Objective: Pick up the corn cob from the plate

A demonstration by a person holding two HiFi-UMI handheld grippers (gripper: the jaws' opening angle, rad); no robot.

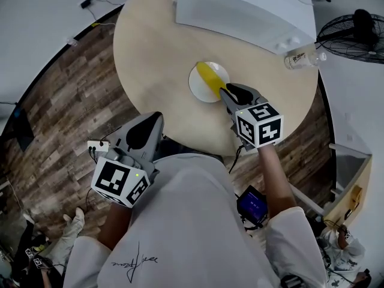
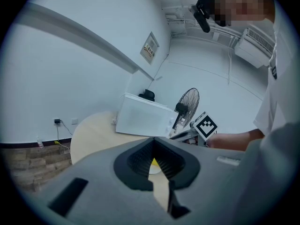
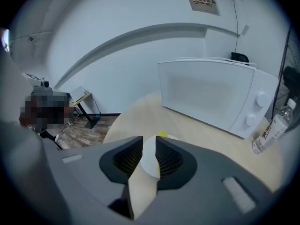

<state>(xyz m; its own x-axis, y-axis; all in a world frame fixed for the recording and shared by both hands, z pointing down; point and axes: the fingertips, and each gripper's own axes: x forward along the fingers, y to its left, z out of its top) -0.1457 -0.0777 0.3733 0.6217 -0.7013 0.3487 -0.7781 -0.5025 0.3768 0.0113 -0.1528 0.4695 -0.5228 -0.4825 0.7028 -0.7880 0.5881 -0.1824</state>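
A round, pale wooden table (image 1: 156, 53) is seen from above in the head view, filling the upper middle of the frame. Near its centre a small round white plate (image 1: 197, 84) is set, and on it a yellow corn cob (image 1: 210, 78) is laid slantwise, from the upper left to the lower right of the plate.

The right gripper (image 1: 225, 92) is held at the lower right rim of the plate, its tips just beside the lower end of the cob. In the right gripper view, its jaws (image 3: 148, 142) are seen parted by a narrow gap. The white plate (image 3: 149, 161) shows through that gap, and a sliver of the cob (image 3: 162, 135) is seen at the top of the plate, close to the right-hand jaw. Nothing is pressed between the pads.

The left gripper (image 1: 157, 117) is held at the lower left of the head view, at the near edge of the table and well apart from the plate. Its jaws (image 2: 153, 142) are brought together at the tips, with nothing gripped.

A white box-shaped microwave oven (image 1: 246, 5) is placed at the top of the table. A clear plastic bottle (image 1: 303, 57) is laid at its lower right corner, and a black floor fan (image 1: 354, 35) is seen at the upper right.
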